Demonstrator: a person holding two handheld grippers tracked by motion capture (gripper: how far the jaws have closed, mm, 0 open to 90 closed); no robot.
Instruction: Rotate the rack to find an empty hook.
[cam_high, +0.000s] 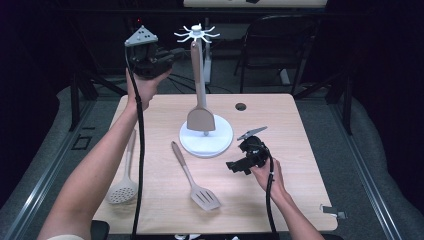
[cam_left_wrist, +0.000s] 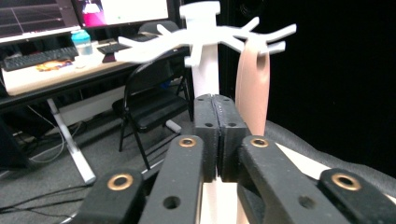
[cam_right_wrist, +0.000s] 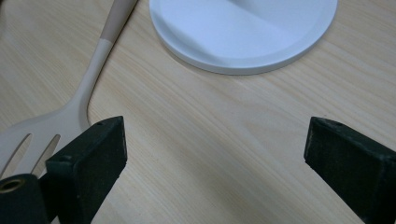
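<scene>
Left tongs (cam_high: 167, 56) clenched, empty, raised just beside top of white hooked utensil stand (cam_high: 196, 33); beige solid spatula (cam_high: 201, 107) hangs there. Right tongs (cam_high: 234, 165) released, low over wooden tabletop (cam_high: 280, 130), beige slotted turner (cam_high: 194, 177) beside.

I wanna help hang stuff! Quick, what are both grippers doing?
Left gripper: closed, holding nothing.
Right gripper: open, empty, over the light wooden table.
</scene>
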